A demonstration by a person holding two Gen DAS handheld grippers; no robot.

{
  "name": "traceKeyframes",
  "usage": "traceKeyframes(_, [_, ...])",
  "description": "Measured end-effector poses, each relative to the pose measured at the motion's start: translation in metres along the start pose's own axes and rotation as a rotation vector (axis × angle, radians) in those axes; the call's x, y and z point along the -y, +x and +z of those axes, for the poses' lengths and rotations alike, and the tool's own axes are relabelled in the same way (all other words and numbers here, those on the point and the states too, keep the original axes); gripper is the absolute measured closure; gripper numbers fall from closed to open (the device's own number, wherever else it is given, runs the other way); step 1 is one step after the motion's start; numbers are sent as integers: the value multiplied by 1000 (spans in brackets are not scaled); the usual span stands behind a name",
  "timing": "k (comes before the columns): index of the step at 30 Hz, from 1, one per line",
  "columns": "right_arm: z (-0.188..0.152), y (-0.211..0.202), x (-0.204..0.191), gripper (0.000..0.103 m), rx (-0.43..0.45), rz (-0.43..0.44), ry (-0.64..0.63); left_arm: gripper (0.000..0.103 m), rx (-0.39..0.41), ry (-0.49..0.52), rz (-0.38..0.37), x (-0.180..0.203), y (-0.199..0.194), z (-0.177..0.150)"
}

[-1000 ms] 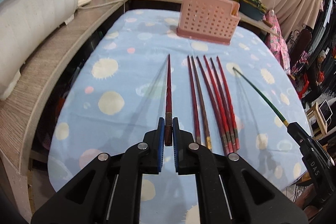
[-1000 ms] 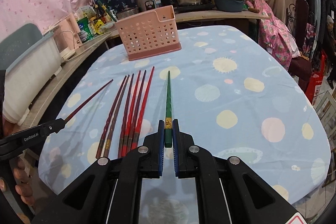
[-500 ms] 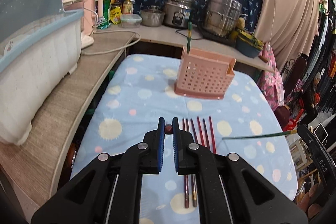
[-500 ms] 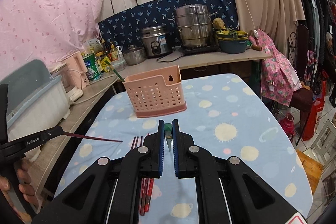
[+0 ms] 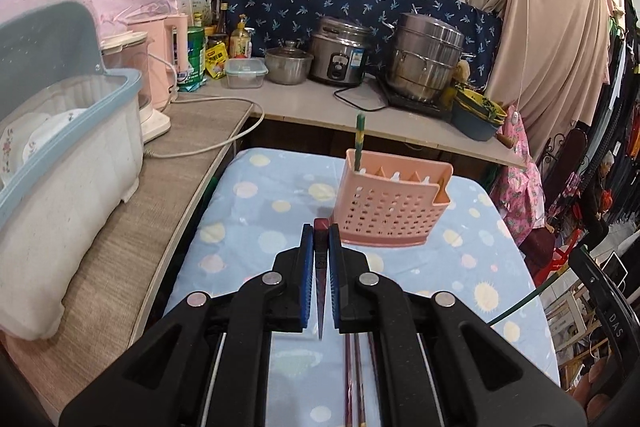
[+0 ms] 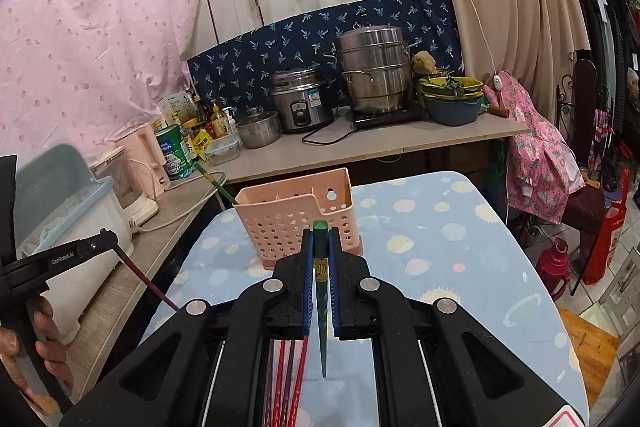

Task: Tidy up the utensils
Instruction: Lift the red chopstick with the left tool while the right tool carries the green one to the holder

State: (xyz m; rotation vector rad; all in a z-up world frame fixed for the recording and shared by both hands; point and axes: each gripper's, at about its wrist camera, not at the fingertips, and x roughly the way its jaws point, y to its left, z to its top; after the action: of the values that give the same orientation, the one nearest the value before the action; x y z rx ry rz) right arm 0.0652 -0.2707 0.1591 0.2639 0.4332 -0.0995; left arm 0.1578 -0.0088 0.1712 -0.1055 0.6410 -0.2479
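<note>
A dark red chopstick is being pinched between the jaws of the left gripper, thick end forward, tip slanting down toward the bench. A green chopstick is being pinched likewise by the right gripper, above the remaining red chopsticks being left lying on the spotted blue cloth. The pink perforated holder is being seen just ahead, one green chopstick standing in its left end compartment.

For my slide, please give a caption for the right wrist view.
Right gripper holds a green chopstick before the pink utensil basket.
</note>
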Motion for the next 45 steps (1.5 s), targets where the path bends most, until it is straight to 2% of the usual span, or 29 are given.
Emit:
traceKeyframes(6, [39,9,-3,96,41,37,16,96,33,8,-47,17,0,35])
traceKeyframes(13, [95,20,-13,96,125,76,24,96,132,10,-87,41,-10,90])
traceKeyframes(19, [141,44,-20,96,188,85,27,96,232,-1,-94,54,-8,139])
traceKeyframes(23, [158,69,-22,96,199,84,30,96,259,-10,-84,58,9,155])
traceKeyframes(28, [159,106,-23,96,172,70,32,96,231,-15,-66,57,46,157])
traceKeyframes(35, [135,151,-16,96,90,62,29,96,157,-12,-53,50,87,138])
traceKeyframes(45, [104,184,-8,96,-6,47,35,96,117,-20,-27,41,114,125])
